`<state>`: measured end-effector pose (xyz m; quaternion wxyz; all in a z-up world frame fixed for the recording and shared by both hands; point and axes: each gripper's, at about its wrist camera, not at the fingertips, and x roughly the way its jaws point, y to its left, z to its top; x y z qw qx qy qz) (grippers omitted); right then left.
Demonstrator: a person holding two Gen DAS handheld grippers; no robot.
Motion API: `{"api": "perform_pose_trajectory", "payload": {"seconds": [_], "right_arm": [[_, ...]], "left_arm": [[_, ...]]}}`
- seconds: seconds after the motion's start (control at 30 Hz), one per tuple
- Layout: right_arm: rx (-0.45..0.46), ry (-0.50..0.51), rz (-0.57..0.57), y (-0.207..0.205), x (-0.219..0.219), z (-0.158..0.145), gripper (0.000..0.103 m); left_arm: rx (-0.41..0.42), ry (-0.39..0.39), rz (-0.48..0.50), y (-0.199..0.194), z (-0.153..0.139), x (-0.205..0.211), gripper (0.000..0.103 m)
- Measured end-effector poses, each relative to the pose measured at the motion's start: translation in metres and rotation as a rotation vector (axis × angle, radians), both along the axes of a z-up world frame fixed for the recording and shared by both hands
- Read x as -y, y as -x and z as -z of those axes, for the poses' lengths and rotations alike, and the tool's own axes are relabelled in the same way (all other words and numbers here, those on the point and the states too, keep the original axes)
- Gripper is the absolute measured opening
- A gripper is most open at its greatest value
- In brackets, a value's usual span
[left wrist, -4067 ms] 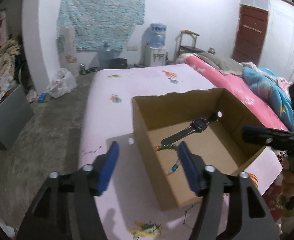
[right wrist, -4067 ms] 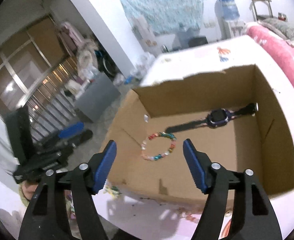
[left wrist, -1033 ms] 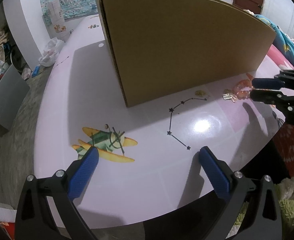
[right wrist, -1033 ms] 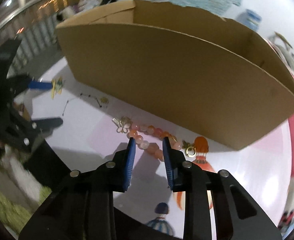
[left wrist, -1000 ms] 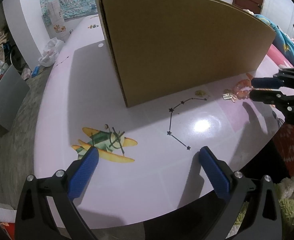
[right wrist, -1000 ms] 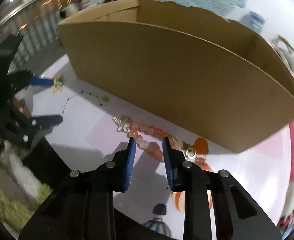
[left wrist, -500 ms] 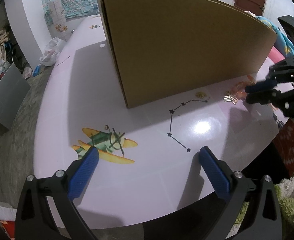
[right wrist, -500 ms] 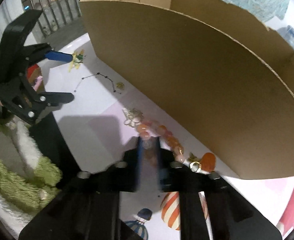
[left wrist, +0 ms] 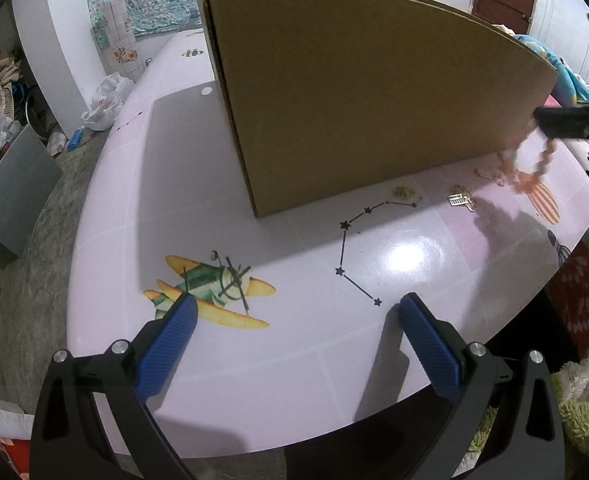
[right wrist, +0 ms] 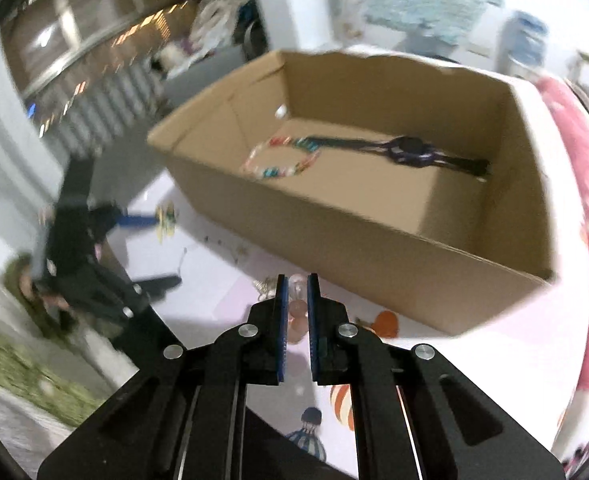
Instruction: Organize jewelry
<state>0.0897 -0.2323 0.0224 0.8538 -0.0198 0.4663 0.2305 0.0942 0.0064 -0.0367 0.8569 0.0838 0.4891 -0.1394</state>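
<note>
Right gripper (right wrist: pixel 295 280) has its blue pads nearly together, clamped on a strand of pale pink-orange round beads (right wrist: pixel 297 312); the bracelet is pinched between the pads and hangs below them. In the left wrist view the same pink-orange bead bracelet (left wrist: pixel 528 164) dangles as a loop from the dark tip of the right gripper (left wrist: pixel 550 126), its lower end at or just above the glossy pink tabletop (left wrist: pixel 254 360) beside the near right corner of the open brown cardboard box (left wrist: pixel 354 100); contact with the table cannot be confirmed. Right wrist view is motion-blurred. Inside the box (right wrist: pixel 374 256), on its floor: a multicoloured bead bracelet (right wrist: pixel 282 158) at the left and a dark wristwatch with black strap (right wrist: pixel 408 152) lying flat to its right, the strap end touching or overlapping the bracelet. Left gripper (left wrist: pixel 294 320) has its blue pads spread wide with nothing between them, low over the near table edge next to a printed yellow-green aeroplane decal (left wrist: pixel 210 288). On the table in front of the box: a small gold-coloured trinket (left wrist: pixel 403 191) and a small silver-gold charm (left wrist: pixel 460 200), apart from each other, both near a printed black star-line decal (left wrist: pixel 354 248).
</note>
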Motion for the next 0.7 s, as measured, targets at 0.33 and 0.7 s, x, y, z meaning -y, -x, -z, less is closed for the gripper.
{"api": "perform_pose_trajectory", "payload": {"seconds": [0.33,0.7], "right_arm": [[0.093,0.163,0.328,0.021,0.068,-0.01,0.007],[0.052,0.226,0.36,0.027,0.044,0.023,0.04]], "left_arm": [[0.003,0.003,-0.011,0.001,0.0,-0.001,0.099],[0.022,-0.028,-0.014,0.006,-0.008,0.002,0.099]]}}
